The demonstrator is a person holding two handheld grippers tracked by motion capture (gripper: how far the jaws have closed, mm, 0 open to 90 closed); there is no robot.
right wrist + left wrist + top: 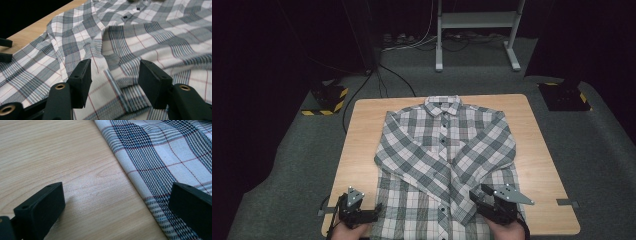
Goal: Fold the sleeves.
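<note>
A dark room with grey carpet surrounds a pale wooden table [362,130], and on it a plaid shirt [444,150] lies face up, buttoned, collar toward the far edge and hem at the near edge, both sleeves folded across its front. The high view gives that whole layout, and it places the left gripper [374,209] at the shirt's near left corner and the right gripper [475,196] over the lower right part of the cloth, beside the end of a folded sleeve. The left gripper view adds what the high view cannot resolve: the left gripper's jaws stand wide apart, one over bare wood and the other over the shirt's edge [140,187], which runs diagonally between them, with nothing pinched. The right gripper view shows the right gripper [114,75] low over the fabric, its jaws spread with a cuff-like fold of sleeve [117,82] lying between them, neither pad pressing on it. That view also catches the rumpled sleeve and the row of dark buttons beyond.
</note>
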